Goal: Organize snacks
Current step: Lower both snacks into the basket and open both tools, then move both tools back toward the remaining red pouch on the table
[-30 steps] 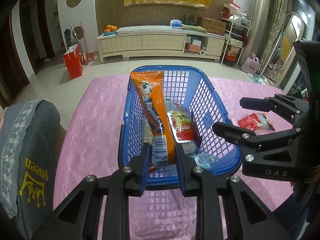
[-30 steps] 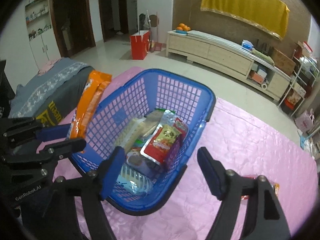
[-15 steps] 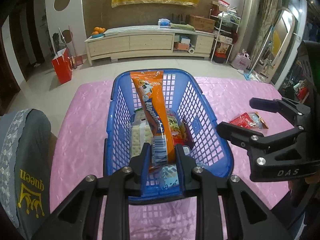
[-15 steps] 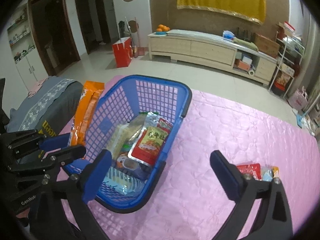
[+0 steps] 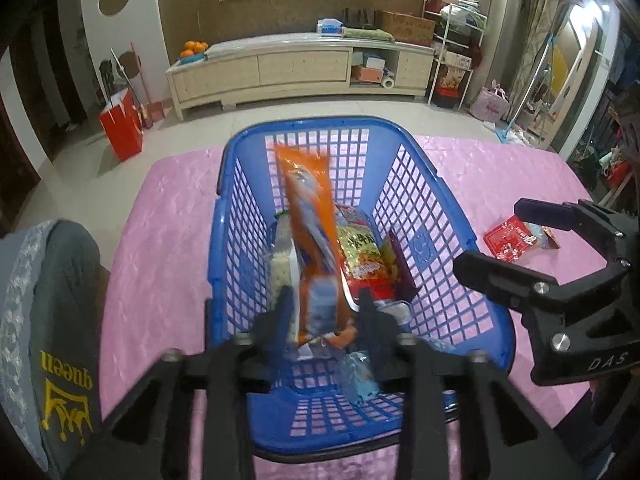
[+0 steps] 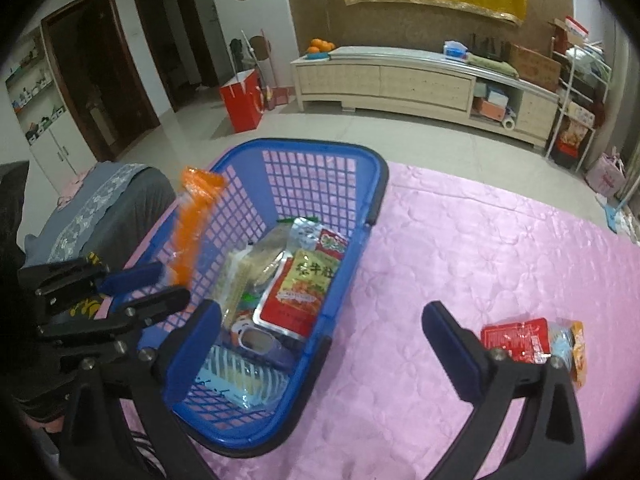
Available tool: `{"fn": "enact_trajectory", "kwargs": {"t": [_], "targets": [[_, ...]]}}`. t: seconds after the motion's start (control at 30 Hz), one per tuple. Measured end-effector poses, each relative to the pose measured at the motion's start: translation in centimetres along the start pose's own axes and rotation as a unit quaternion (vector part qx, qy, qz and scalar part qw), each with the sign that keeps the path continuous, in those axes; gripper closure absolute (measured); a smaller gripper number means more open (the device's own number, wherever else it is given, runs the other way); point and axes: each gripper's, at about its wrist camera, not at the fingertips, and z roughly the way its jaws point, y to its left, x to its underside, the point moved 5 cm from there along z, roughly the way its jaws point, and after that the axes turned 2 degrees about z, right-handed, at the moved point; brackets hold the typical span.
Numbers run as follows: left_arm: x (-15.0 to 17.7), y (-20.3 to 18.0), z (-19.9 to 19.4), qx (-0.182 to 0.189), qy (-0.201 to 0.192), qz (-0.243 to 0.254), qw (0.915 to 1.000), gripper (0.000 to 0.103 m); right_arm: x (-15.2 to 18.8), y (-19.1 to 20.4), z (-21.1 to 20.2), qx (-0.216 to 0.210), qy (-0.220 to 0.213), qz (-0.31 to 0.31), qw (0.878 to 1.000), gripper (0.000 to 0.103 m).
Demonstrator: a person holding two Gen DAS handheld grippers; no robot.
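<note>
Since the earlier frame, left tongs (image 5: pixel 324 312) are opening; orange snack packet (image 5: pixel 310 216) between them, blurred, lower centre. Release is best finished over blue basket (image 5: pixel 416 184). Right tongs (image 6: pixel 320 332) wide open, empty.

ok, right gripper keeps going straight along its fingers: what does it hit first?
Probably bare cloth. The wide-open right gripper points down at the pink quilted tablecloth, between the blue plastic lattice basket and the red foil snack packet. The basket's right wall lies close to that line, and depth is unclear.

red bag (image 6: pixel 243 100) on floor near cabinet (image 6: pixel 420 80); oranges (image 6: pixel 321 45) on it.
</note>
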Motion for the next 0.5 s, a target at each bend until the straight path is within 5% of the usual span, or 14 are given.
{"fn": "enact_trajectory", "kwargs": {"t": [0.13, 0.5], "targets": [[0.2, 0.6, -0.7, -0.002, -0.003, -0.018, 0.9998, 0.039, 0.0, 0.0, -0.3, -0.001, -0.005, 0.001, 1.0, 0.001], [1.7, -0.6, -6.7, -0.016, -0.04, -0.02, 0.9989, 0.031, 1.0, 1.1, -5.1, -0.015, -0.019, 0.001, 1.0, 0.001]]}}
